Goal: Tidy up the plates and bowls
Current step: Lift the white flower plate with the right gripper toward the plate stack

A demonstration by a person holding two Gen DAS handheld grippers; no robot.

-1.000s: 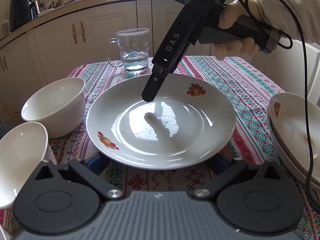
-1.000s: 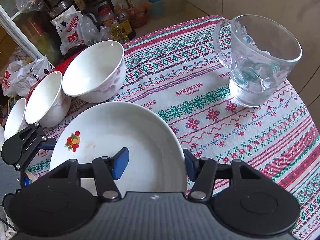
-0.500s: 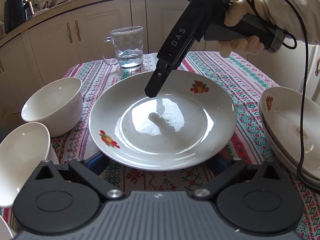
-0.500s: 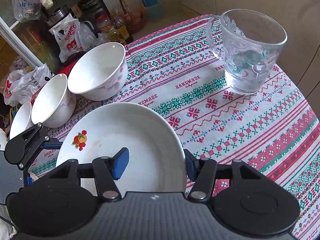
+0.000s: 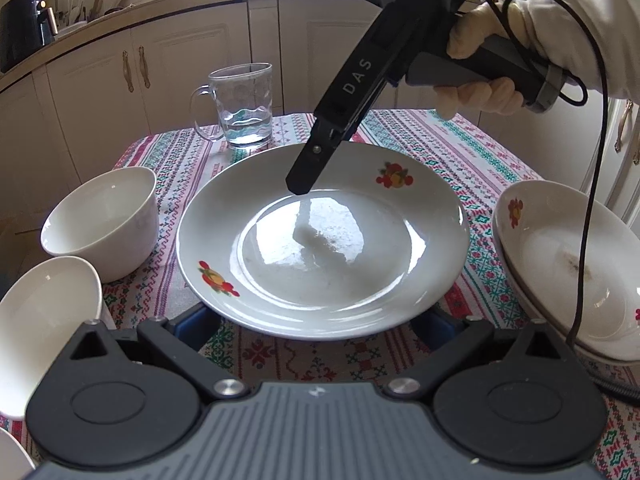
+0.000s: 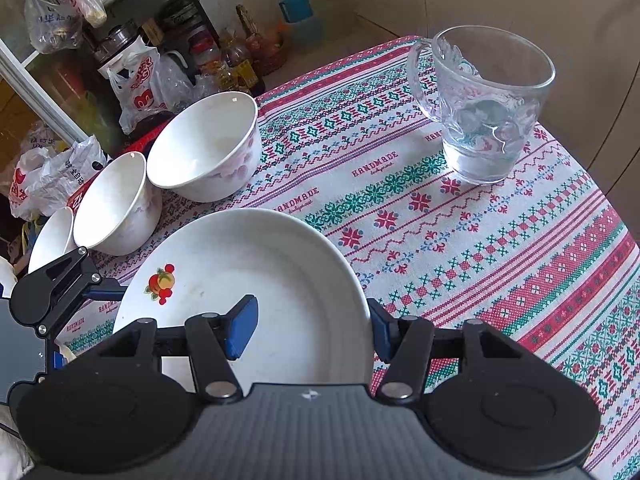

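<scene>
A white plate with fruit prints [image 5: 320,240] lies on the patterned tablecloth, also in the right wrist view [image 6: 256,292]. My left gripper [image 5: 316,324] is open; its blue pads sit under the plate's near rim, one at each side. My right gripper [image 6: 312,330] is open and straddles the plate's far rim, one pad over the inside, one outside; its finger [image 5: 308,172] hangs over the plate in the left view. White bowls [image 5: 104,220] [image 5: 40,328] stand left of the plate. A stack of deep plates [image 5: 568,272] stands right.
A glass mug with water [image 5: 244,106] [image 6: 484,104] stands at the table's far end. Three bowls [image 6: 204,148] [image 6: 114,204] [image 6: 52,236] line the left edge. Cabinets lie beyond; bags and bottles clutter the floor. A cable [image 5: 592,184] hangs over the stack.
The plate's near rim has risen a little relative to the cloth, and both views have shifted slightly. Both grippers stay open at the plate.
</scene>
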